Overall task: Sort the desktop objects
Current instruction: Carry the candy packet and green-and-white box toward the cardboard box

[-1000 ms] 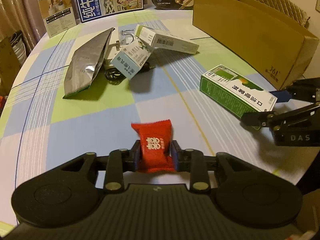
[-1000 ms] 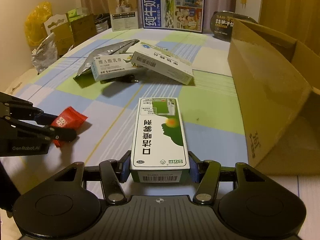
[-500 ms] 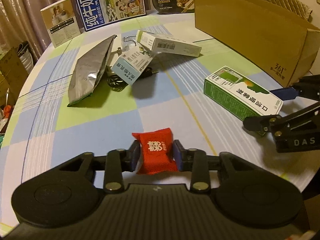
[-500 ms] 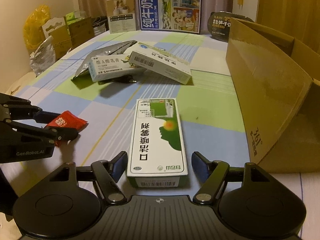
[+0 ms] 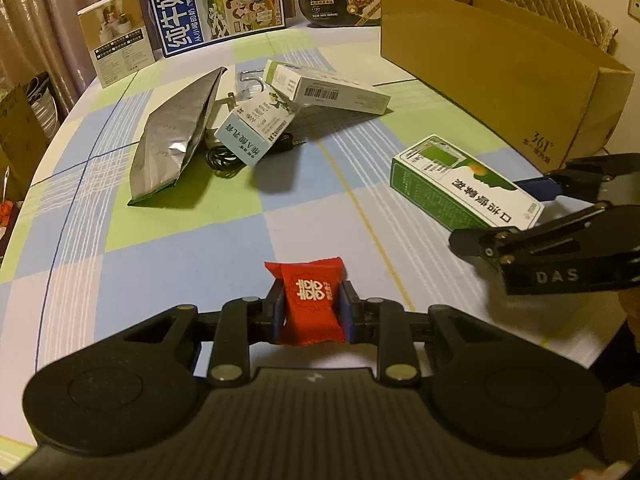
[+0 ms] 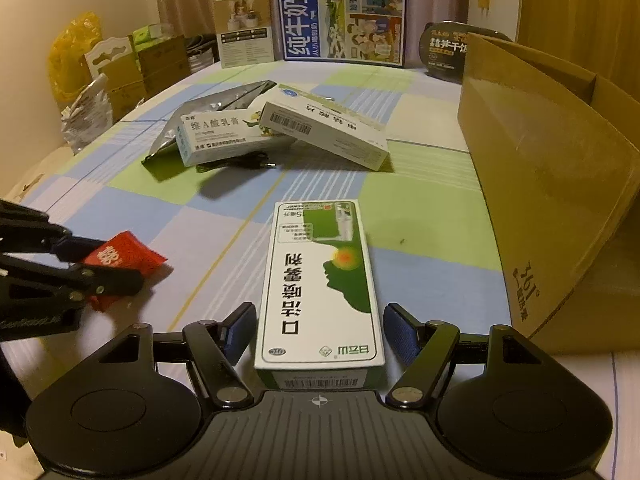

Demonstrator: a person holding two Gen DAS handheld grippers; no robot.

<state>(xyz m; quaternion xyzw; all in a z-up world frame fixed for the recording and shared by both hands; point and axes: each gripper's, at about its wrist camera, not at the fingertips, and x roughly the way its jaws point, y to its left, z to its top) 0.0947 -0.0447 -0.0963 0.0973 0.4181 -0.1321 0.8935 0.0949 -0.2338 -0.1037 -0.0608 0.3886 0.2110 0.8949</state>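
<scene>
My left gripper [image 5: 312,312] is shut on a red candy packet [image 5: 310,300] with white characters, held low over the checked tablecloth. The packet also shows in the right wrist view [image 6: 120,258], between the left gripper's fingers [image 6: 100,280]. My right gripper [image 6: 320,334] is open, its blue pads apart on either side of the near end of a green and white box [image 6: 320,280] that lies flat on the table. In the left wrist view the box [image 5: 464,184] lies at the right with the right gripper [image 5: 516,212] around its end.
A large cardboard box [image 5: 500,72] stands open at the right. A silver foil pouch [image 5: 176,136], two white medicine boxes [image 5: 328,88] [image 5: 256,132] and a black cable [image 5: 224,158] lie mid-table. Cartons and a blue milk box [image 6: 344,16] stand at the far edge.
My right gripper has let go of the green and white box and its fingers have spread apart. My left gripper still holds the red packet and has risen slightly.
</scene>
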